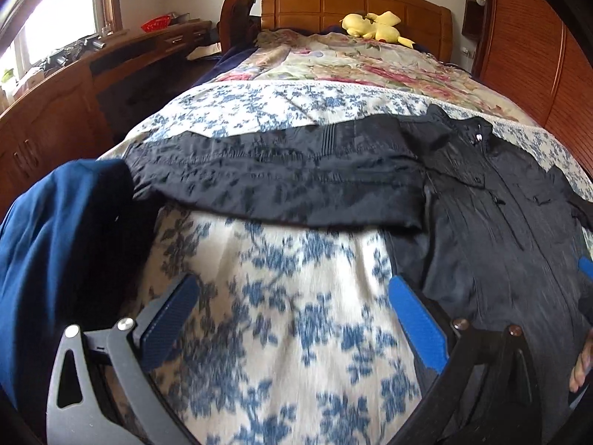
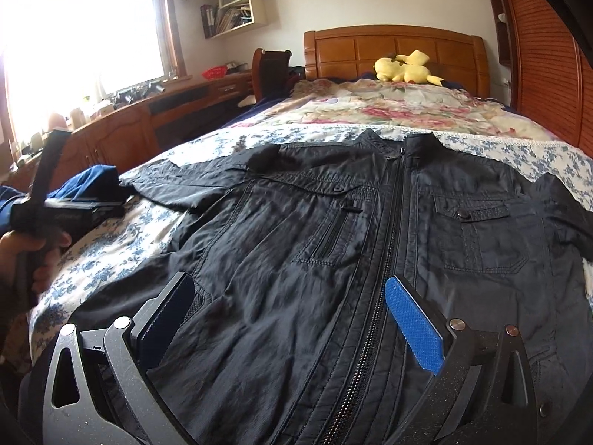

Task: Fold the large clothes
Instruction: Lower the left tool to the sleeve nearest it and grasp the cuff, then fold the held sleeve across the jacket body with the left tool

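Observation:
A black zip jacket lies flat, front up, on the blue-flowered bedspread. Its left sleeve stretches out sideways across the bed. My left gripper hangs open over bare bedspread just below that sleeve, beside the jacket's body. My right gripper is open above the jacket's lower front, its blue pads straddling the zip. In the right wrist view the left gripper shows at the far left, held by a hand.
A blue garment is bunched at the bed's left edge. Beyond the jacket lie a rose-patterned quilt, a yellow plush toy and the wooden headboard. A wooden desk runs along the left; wooden slatted doors stand at the right.

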The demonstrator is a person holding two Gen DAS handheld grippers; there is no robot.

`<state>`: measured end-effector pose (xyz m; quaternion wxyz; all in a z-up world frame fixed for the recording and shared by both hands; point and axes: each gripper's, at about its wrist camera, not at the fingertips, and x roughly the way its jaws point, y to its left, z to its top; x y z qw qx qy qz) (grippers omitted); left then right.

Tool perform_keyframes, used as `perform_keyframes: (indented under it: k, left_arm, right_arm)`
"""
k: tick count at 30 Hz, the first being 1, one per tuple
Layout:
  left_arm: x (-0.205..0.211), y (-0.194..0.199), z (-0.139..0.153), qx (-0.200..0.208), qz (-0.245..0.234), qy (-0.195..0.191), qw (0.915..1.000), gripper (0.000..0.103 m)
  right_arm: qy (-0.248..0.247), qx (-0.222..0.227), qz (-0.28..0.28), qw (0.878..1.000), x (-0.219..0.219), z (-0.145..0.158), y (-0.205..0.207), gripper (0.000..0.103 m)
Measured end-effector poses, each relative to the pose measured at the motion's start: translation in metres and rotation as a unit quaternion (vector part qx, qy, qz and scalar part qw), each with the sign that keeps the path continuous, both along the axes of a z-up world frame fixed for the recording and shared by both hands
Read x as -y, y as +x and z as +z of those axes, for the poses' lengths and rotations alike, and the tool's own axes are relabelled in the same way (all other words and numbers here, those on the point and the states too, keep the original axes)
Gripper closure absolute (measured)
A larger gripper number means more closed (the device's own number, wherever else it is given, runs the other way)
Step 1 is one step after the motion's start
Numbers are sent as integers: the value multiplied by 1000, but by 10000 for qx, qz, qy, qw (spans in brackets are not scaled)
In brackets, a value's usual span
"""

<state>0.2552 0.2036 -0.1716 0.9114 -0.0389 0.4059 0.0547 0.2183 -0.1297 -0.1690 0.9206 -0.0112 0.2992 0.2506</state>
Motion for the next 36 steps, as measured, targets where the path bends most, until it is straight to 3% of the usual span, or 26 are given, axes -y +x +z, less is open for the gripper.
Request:
perform_keyframes:
  k: [7, 13, 18, 20, 23, 25, 27, 30, 36]
  left_arm:
    - [-20, 48, -8, -61, 174, -355, 9992, 23]
    - [-43, 78, -24, -251, 549, -647, 9961, 24]
    - [-54, 87, -37, -334, 760, -1147, 9899, 26]
    - [-58, 92, -44, -402, 865, -1336, 9864, 35]
    - [-60, 98, -45, -358, 911, -1378, 9856, 60]
    - [-60, 103, -46, -372, 850, -1447, 9851, 86]
    - [-57, 109, -43, -390, 773, -1466, 9854, 97]
    - [-44, 113, -28, -275, 667, -1135, 9909, 103]
    - [-3, 108, 22, 138, 242, -751, 9968, 103]
  right_arm:
    - [-97, 120, 3, 9999, -3, 0, -5, 0]
    - [-101, 153, 1, 9998, -4, 2, -7, 0]
    - [-93, 152, 3, 9998, -5, 2, -6, 0]
    - [-92, 153, 0, 9998, -5, 2, -7, 0]
    - [-72, 159, -1, 9998, -4, 3, -6, 0]
    - [-76, 153, 0, 9999, -4, 3, -7, 0]
    - [-79, 155, 2, 9998, -4, 3, -7, 0]
    - [-76, 163, 2, 9998, -4, 3, -7, 0]
    - [-10, 195, 1, 9998, -3, 4, -8, 0]
